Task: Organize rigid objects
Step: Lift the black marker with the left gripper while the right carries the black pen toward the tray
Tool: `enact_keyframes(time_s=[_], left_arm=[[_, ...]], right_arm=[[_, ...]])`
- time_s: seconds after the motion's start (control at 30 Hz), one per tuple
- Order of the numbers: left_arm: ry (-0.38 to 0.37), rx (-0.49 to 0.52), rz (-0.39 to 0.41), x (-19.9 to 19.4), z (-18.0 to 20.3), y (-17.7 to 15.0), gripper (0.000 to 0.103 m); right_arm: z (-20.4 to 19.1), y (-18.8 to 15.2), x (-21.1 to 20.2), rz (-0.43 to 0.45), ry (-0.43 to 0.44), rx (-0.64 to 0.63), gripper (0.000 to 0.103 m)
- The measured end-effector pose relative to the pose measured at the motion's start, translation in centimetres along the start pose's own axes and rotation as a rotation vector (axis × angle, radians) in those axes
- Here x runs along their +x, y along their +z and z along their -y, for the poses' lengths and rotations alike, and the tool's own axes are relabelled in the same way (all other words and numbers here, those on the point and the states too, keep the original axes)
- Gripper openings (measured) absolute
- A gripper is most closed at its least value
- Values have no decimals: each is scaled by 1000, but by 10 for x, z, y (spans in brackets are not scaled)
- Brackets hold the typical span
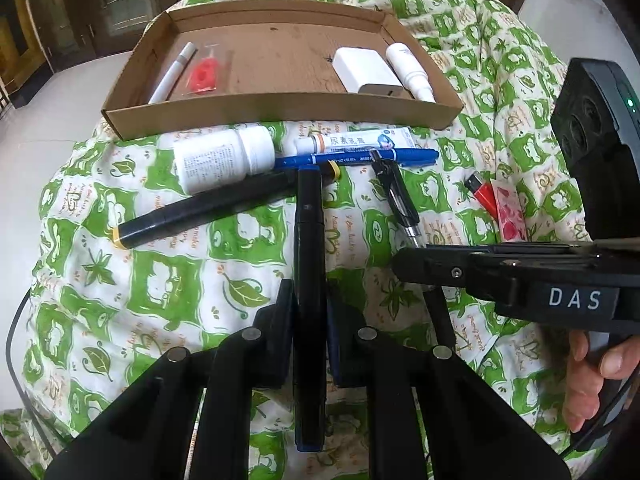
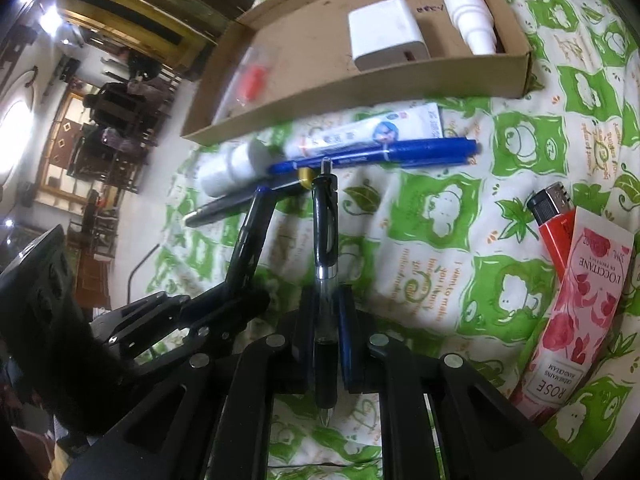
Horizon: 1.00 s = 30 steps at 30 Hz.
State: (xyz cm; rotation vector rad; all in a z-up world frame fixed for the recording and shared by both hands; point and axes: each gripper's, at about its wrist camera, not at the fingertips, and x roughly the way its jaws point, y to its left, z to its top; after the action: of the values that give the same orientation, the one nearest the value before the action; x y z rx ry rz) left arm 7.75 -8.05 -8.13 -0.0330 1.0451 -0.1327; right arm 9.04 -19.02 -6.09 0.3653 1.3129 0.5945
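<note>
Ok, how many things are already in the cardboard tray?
4: white pen and bagged red piece at its left end, white charger and white bottle at its right; the near wall may hide more.

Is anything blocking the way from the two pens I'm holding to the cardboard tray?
Yes. Between both grippers and the cardboard tray lie a white pill bottle, an ointment tube and a blue marker. Lift over them; the tray's middle is bare.

The cloth (image 1: 168,280) is white with green squares and leaves. The box (image 1: 280,110) is brown. Inside lie a white charger (image 1: 362,68) and a red thing in a clear bag (image 1: 204,74). One pen (image 2: 400,151) is blue. The marker (image 1: 308,260) is black. The lighter (image 2: 554,228) is red, and the tube (image 2: 576,312) is pink with red roses.
</note>
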Motion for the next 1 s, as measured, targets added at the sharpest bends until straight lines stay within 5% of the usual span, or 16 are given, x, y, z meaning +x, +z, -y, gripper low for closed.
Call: enact_keyframes(time_s=[1.0], left_arm=[[-10,-41,76,-29,-16,8,12]], right_arm=[[-9,8,-17,84,-8,-41,10]])
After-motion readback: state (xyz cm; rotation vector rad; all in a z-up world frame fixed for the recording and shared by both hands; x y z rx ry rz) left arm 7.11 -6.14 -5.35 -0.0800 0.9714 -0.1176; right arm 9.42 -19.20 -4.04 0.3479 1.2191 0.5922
